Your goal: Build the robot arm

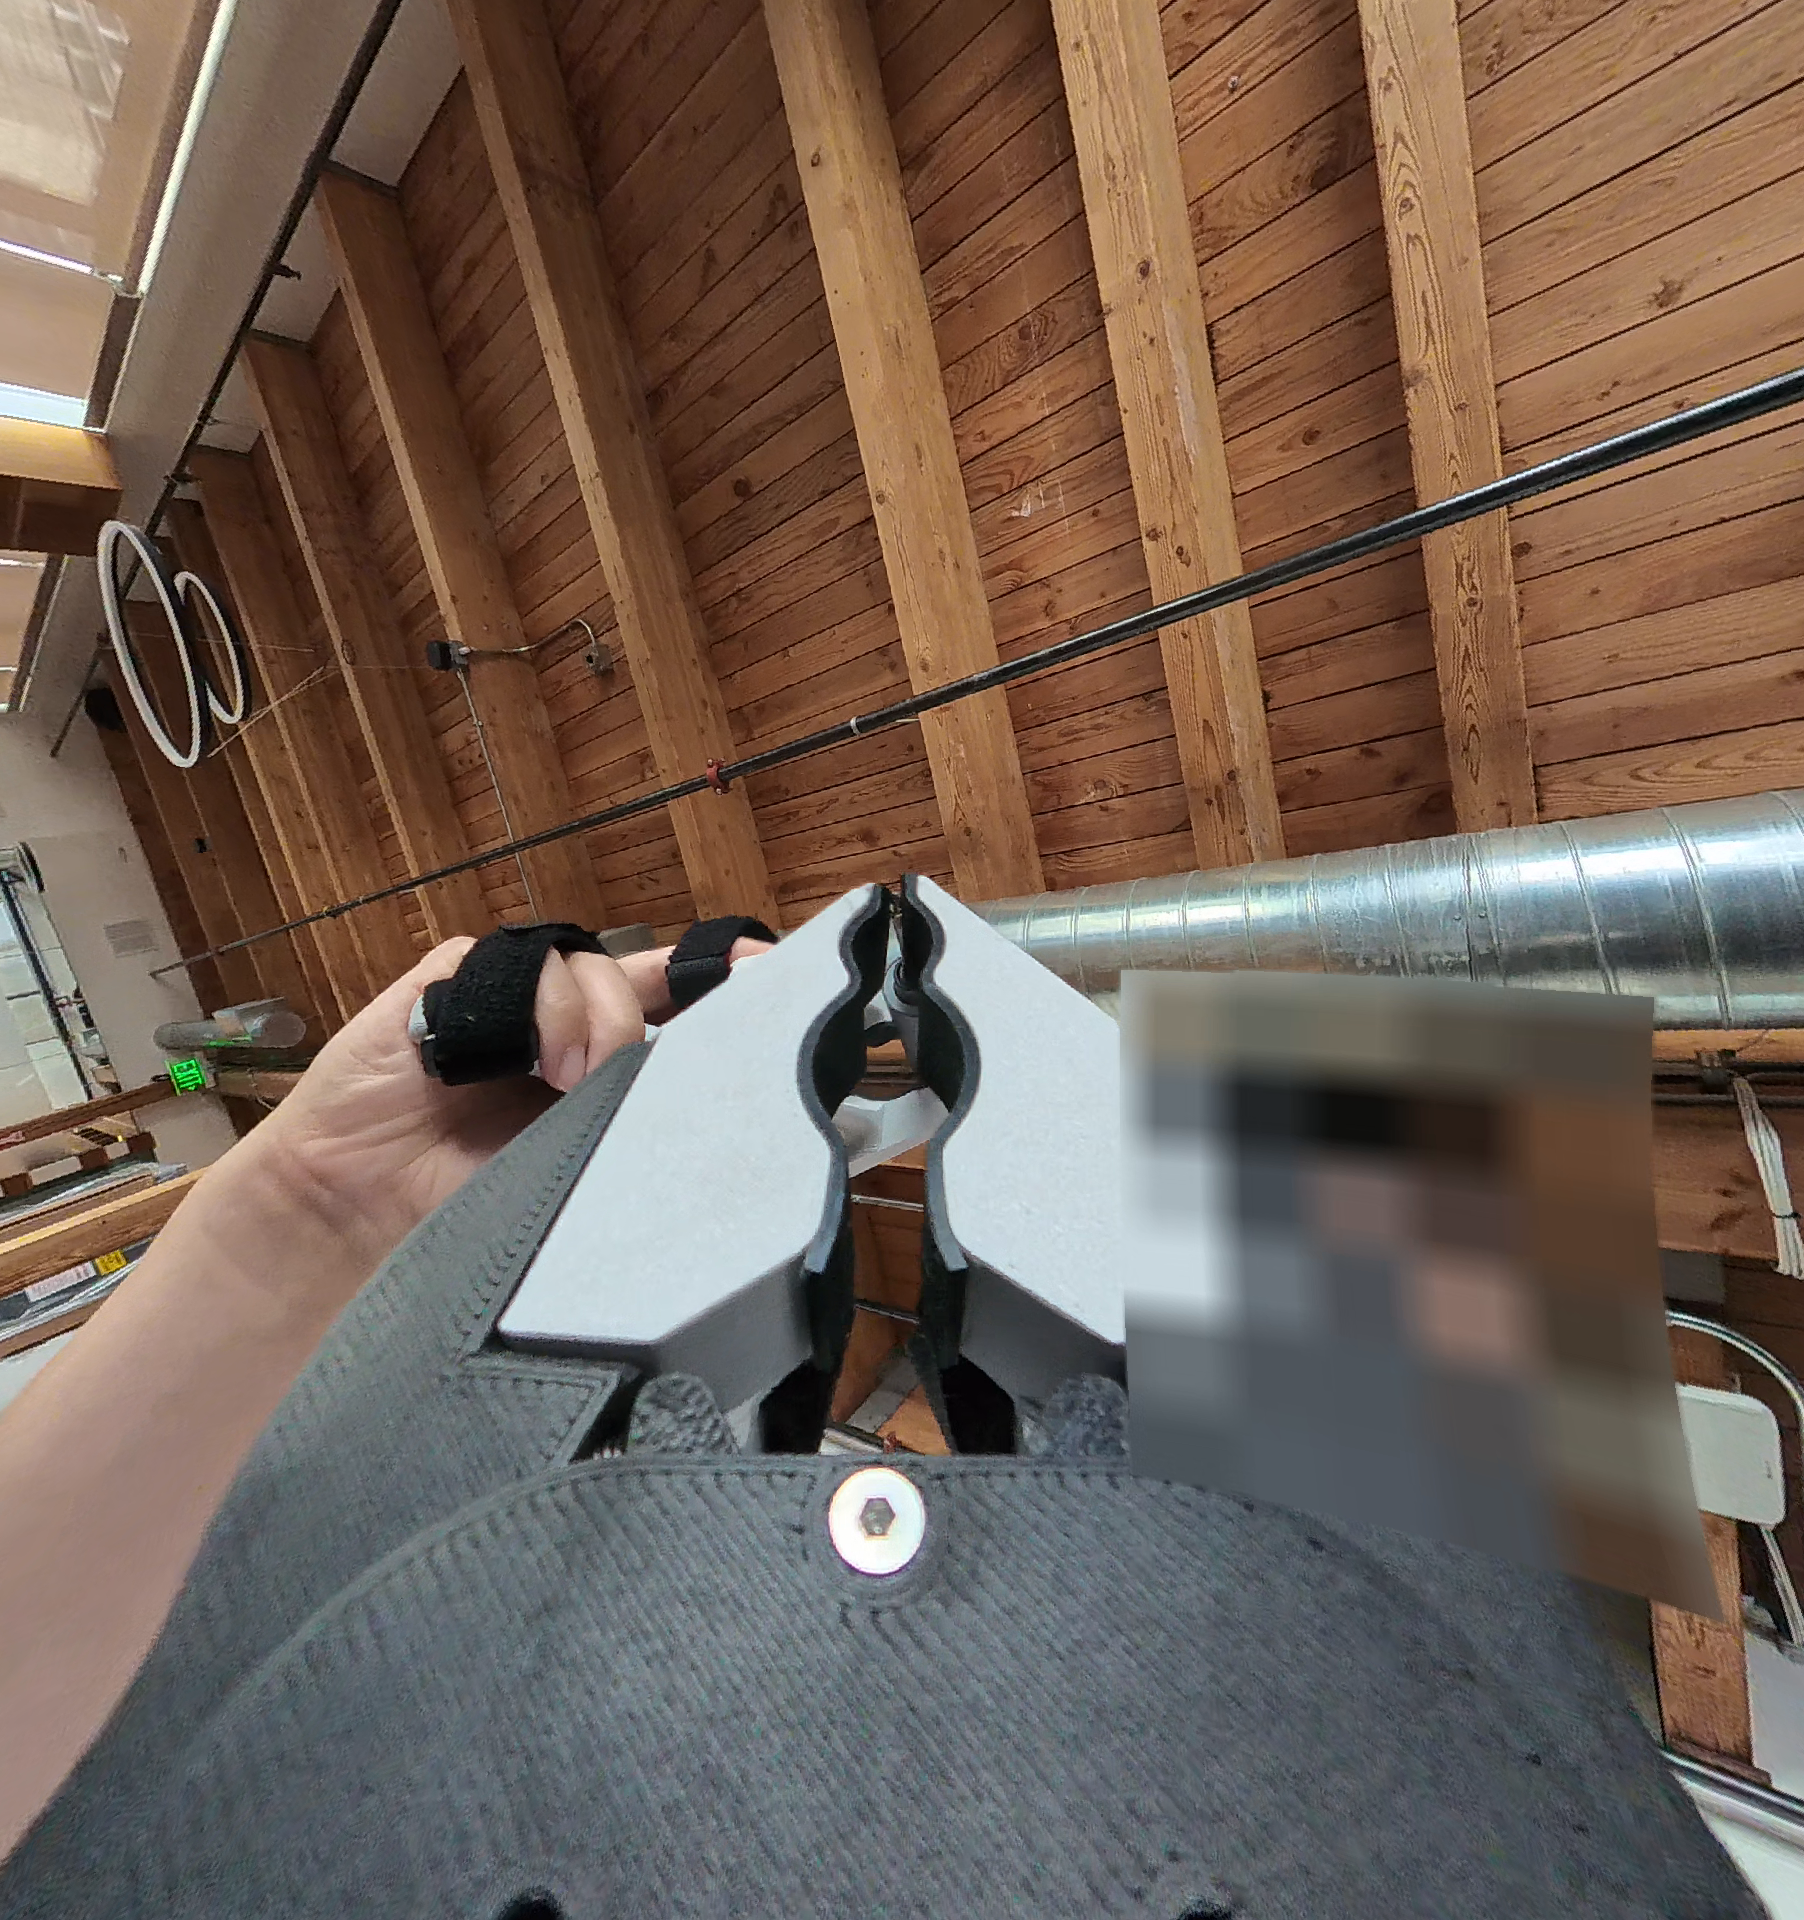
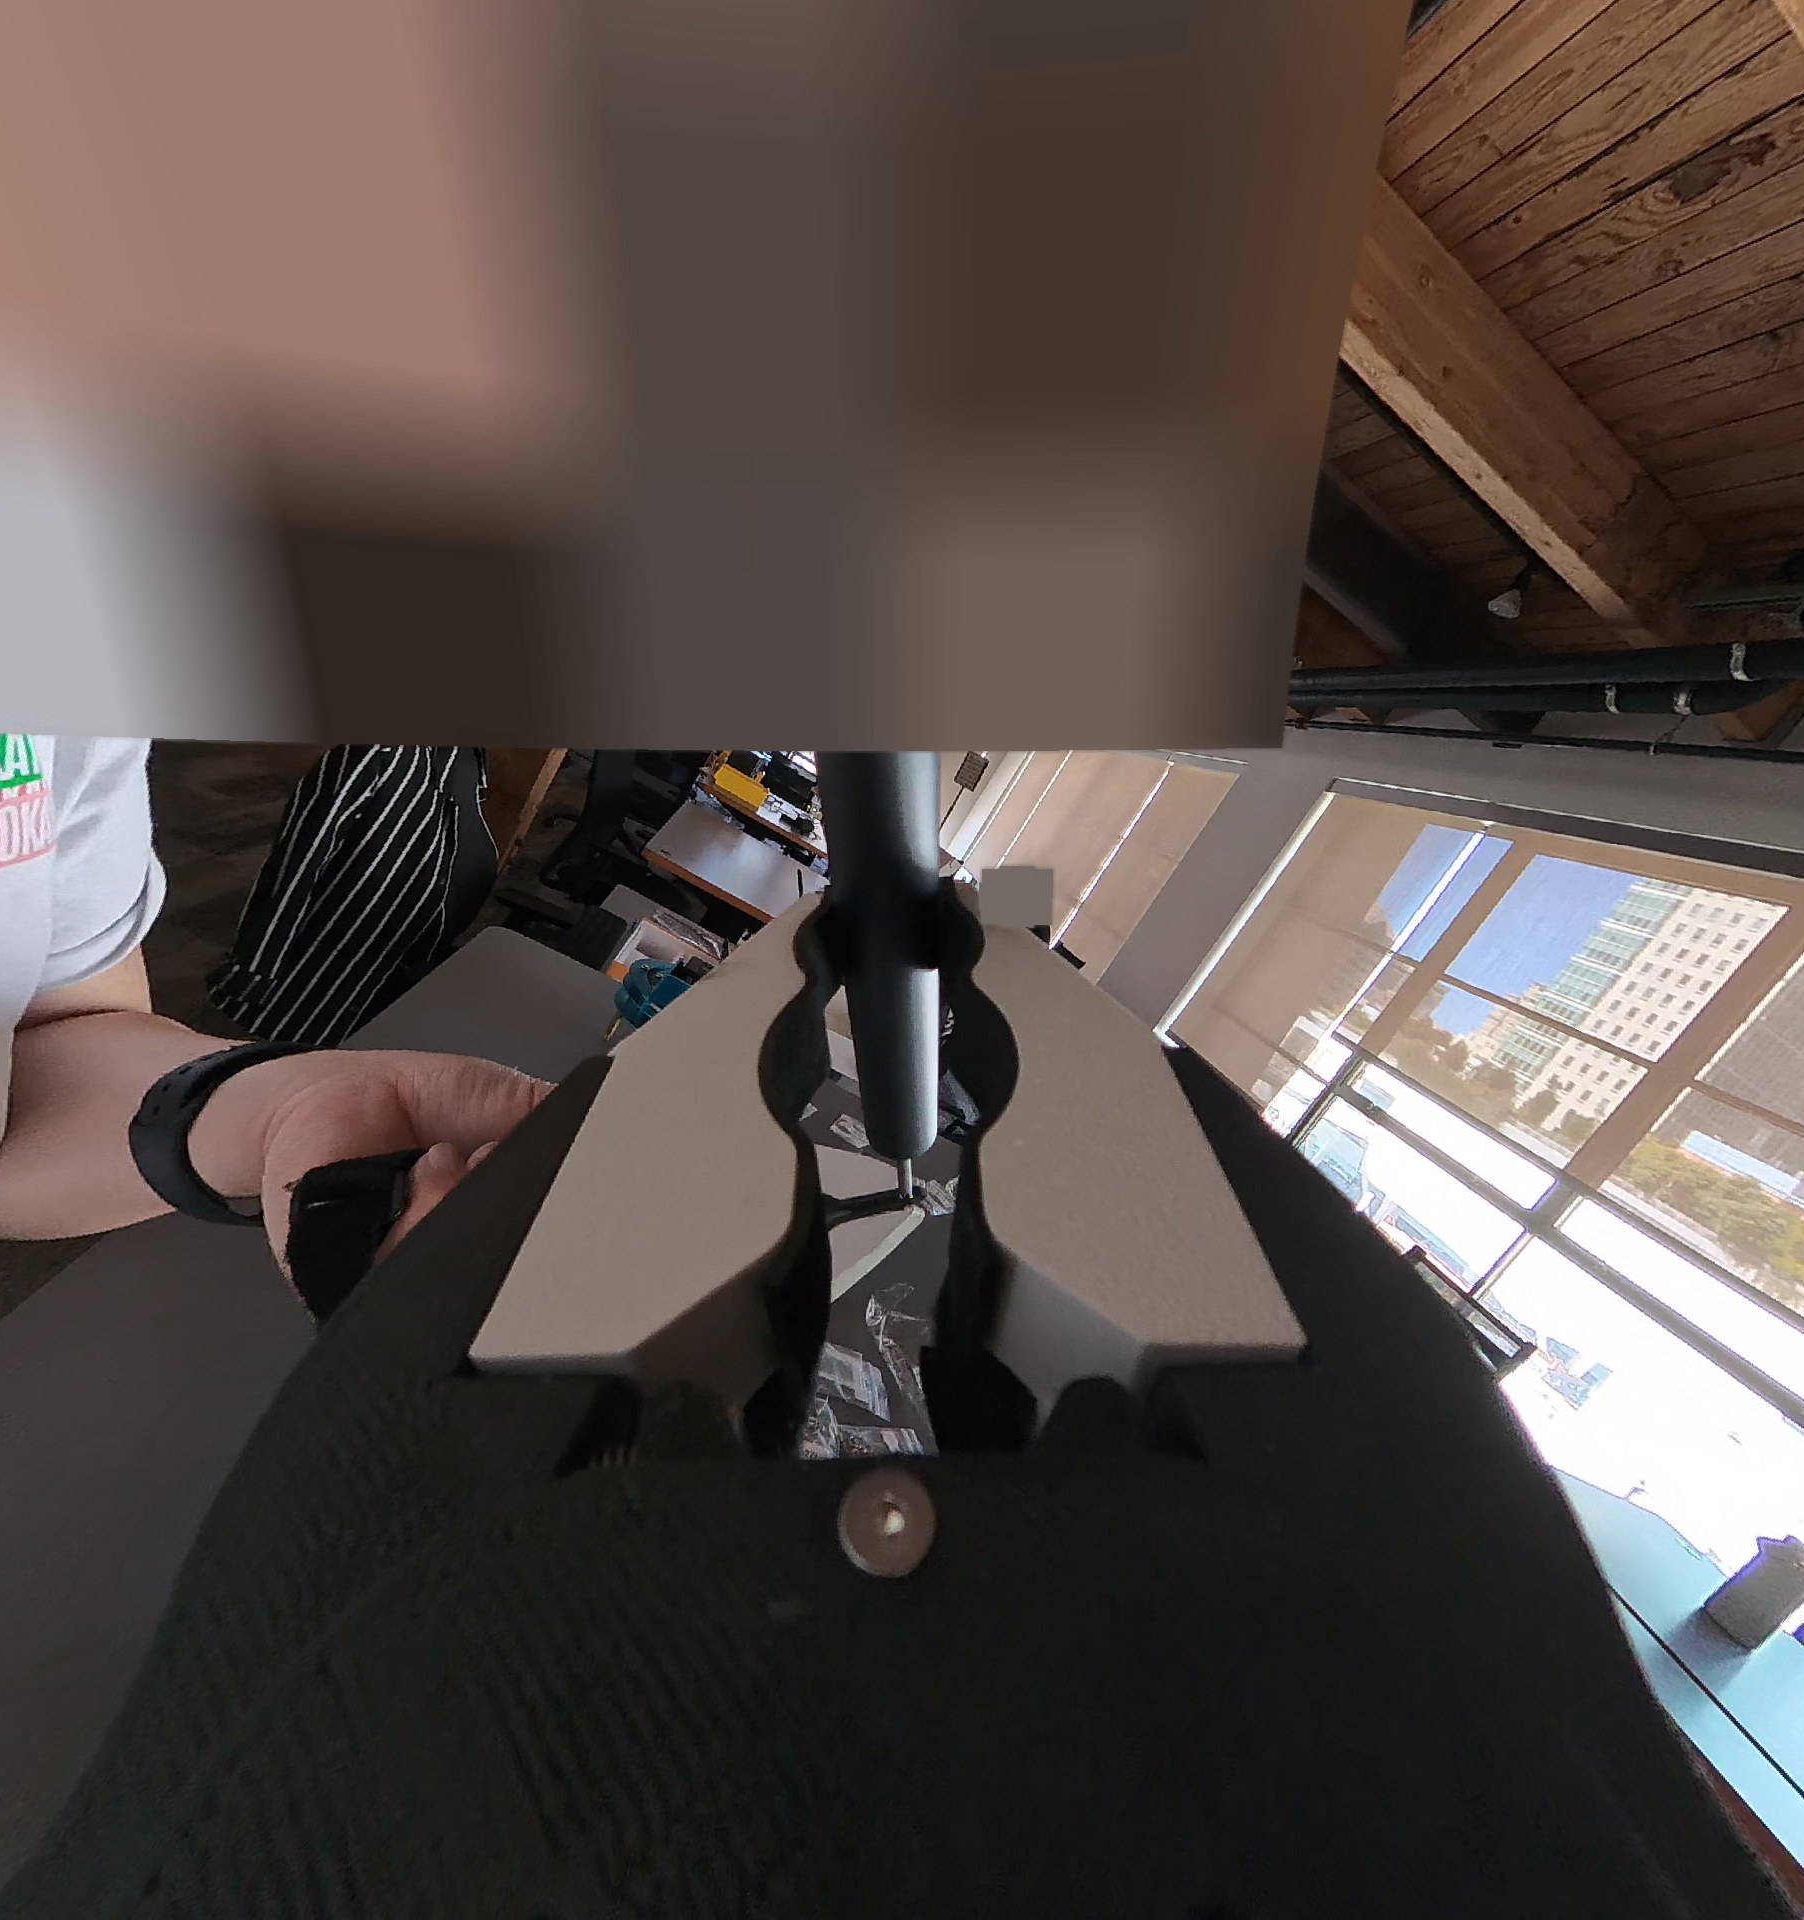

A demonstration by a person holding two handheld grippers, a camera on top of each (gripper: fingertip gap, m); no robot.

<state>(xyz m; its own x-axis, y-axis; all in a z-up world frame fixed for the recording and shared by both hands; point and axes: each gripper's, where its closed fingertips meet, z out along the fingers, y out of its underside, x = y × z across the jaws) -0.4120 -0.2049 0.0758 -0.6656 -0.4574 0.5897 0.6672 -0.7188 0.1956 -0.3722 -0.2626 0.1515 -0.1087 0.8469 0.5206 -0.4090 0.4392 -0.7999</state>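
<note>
The right gripper is clamped on a dark driver, a smooth matte cylinder that runs from 12 o'clock, where a blurred patch hides its upper end, down between the jaws to a thin metal bit just below centre. The grip sits well up the barrel, in the notch near the fingertips, with the lower barrel and bit hanging free in the wider hollow behind. By its look the driver is stiff and light, and its smooth round skin could twist or slide in a loose pinch, so the barrel's middle seems the sound place to hold it; the slim bit looks the part most easily bent. The fingers are flat pale-grey wedges with black rubbery scalloped liners, mounted on a ribbed black body. At 9 o'clock a hand with a black wristband and a black strap holds this tool; clear plastic bags lie on a dark surface seen through the jaw gap, and windows fill 3 to 4 o'clock. The left gripper is closed tip to tip on nothing, pointing up at a plank ceiling of knotty wood with pale joists. A ribbed shiny duct crosses at 3 o'clock, a thin black rod runs diagonally above it, and a strapped hand shows at 9 o'clock.
</note>
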